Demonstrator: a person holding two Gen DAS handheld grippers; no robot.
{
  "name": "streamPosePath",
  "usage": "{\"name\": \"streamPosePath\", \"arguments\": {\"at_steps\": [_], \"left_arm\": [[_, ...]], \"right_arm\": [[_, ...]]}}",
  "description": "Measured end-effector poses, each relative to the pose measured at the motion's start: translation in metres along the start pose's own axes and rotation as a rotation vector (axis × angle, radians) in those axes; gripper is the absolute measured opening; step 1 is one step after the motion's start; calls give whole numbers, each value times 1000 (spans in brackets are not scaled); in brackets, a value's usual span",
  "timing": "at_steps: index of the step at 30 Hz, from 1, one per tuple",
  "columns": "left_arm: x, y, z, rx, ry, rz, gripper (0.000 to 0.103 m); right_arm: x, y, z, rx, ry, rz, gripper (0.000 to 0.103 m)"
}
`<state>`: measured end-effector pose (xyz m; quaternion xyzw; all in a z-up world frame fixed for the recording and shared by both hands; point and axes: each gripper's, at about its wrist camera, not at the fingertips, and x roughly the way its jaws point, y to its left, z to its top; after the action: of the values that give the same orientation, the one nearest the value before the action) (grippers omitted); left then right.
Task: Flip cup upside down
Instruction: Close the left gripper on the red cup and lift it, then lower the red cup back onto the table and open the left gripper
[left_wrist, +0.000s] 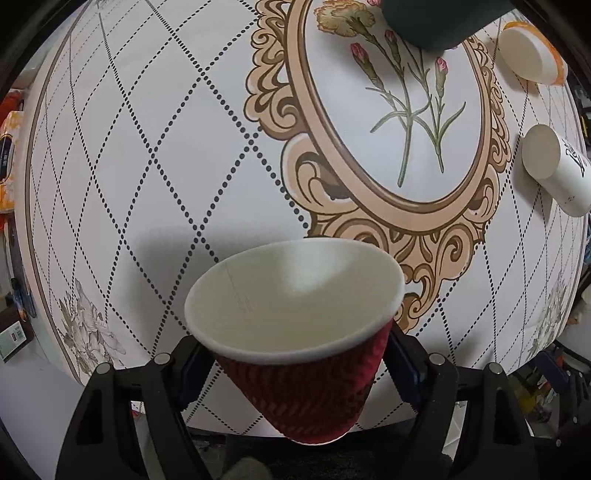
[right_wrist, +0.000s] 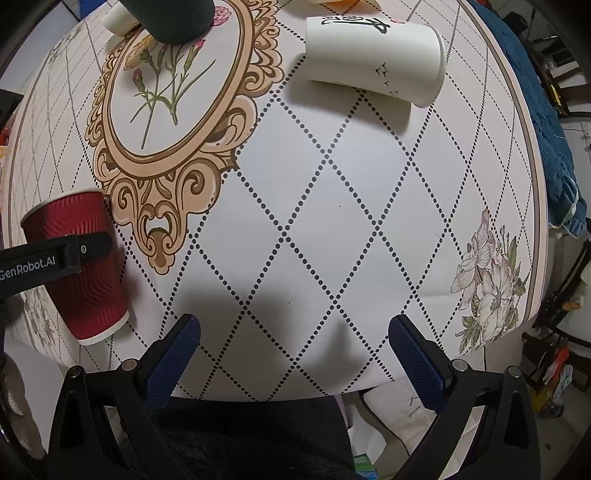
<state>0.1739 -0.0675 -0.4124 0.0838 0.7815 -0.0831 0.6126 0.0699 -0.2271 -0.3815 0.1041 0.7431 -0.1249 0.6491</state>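
My left gripper (left_wrist: 295, 369) is clamped on the red ribbed paper cup with a white rolled rim (left_wrist: 295, 332). The blue-padded fingers (left_wrist: 406, 369) press its sides at the lower centre of the left wrist view, and the cup's white mouth tilts up toward the lens, with its base pointing down at the bottom edge. From the right wrist view the same red cup (right_wrist: 77, 273) sits at the left edge of the frame, seemingly lifted off the table, wide rim toward the upper left and narrow base toward the lower right, with a black finger of my left gripper (right_wrist: 70, 254) across its wall.

My right gripper (right_wrist: 293, 354) holds nothing; its two blue pads (right_wrist: 173, 365) stand wide apart at the bottom of the frame, over the near edge of the round table under a white cloth printed with dotted diamonds (right_wrist: 332, 221).

A white paper cup with black brush lettering (right_wrist: 373, 66) lies on its side in the upper right of the right wrist view, well apart from the red cup. A dark cylindrical object (left_wrist: 436, 22) stands at the top of the left wrist view on the cloth's floral oval, and a white cup with an orange band (left_wrist: 532, 55) lies near it in the upper right corner.
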Motion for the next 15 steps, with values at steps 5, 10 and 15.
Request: {"name": "streamPosePath", "arguments": {"at_steps": [5, 10, 15], "left_arm": [[3, 2, 11, 7, 2, -3, 95], [-1, 1, 14, 17, 1, 6, 96], [-19, 4, 12, 7, -24, 18, 96]], "right_arm": [[13, -11, 10, 10, -2, 4, 103], [8, -9, 21, 19, -6, 11, 103], [3, -9, 20, 17, -15, 20, 103]]}}
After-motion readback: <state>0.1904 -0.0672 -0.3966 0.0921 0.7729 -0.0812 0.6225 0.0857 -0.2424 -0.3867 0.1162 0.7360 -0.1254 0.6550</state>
